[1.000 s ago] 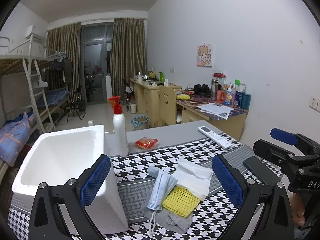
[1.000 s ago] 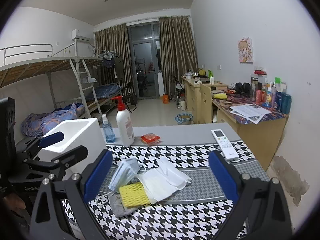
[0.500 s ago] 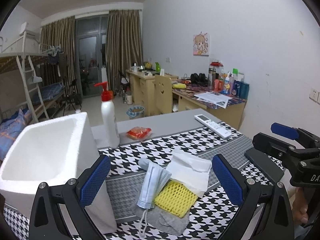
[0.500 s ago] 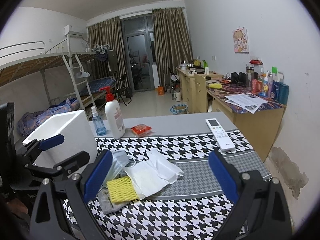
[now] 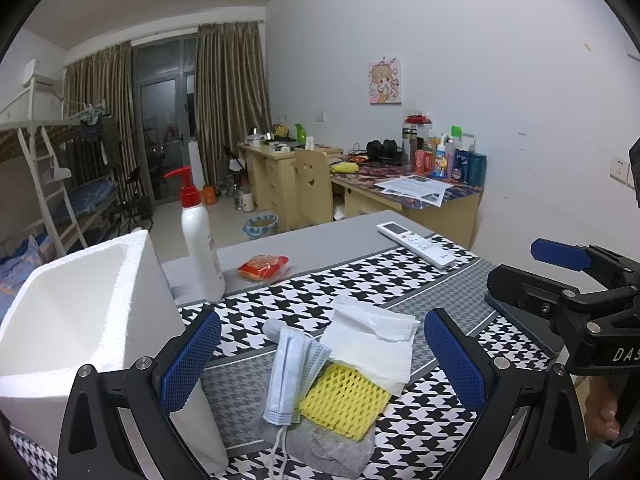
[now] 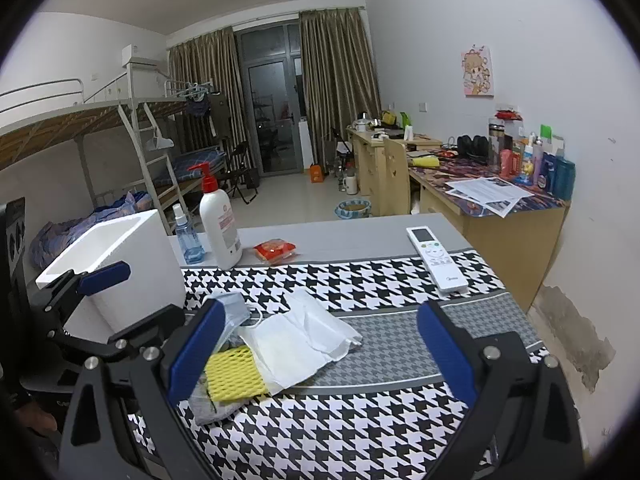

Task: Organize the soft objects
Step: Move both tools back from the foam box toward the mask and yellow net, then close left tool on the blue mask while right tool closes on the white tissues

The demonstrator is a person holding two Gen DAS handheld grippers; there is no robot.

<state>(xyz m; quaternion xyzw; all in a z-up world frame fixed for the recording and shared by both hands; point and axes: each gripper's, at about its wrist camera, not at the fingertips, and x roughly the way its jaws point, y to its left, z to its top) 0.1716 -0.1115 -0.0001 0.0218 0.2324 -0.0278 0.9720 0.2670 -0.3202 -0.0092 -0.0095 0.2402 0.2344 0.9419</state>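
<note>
A small pile of soft things lies on the houndstooth cloth: a blue face mask [image 5: 290, 376], a yellow foam net [image 5: 344, 400], white tissue [image 5: 370, 340] and a grey cloth [image 5: 324, 446] underneath. My left gripper [image 5: 316, 364] hovers open just above and in front of the pile, nothing between its blue pads. In the right wrist view the same mask [image 6: 232, 310], net [image 6: 234, 374] and tissue [image 6: 304, 344] sit low left. My right gripper [image 6: 316, 354] is open and empty, with the pile near its left finger. A white foam box [image 5: 76, 320] stands open to the left.
A pump bottle [image 5: 200, 240] and a red snack packet [image 5: 264, 267] stand behind the pile, a small blue spray bottle [image 6: 188, 238] beside the box [image 6: 120, 264]. A white remote [image 6: 436, 258] lies at the right. Behind the table are desks, a chair and a bunk bed.
Both grippers have dropped lower and closer to the pile, swinging slightly left, so the pile sits larger between the left fingers. Both stay open; nothing on the table has moved.
</note>
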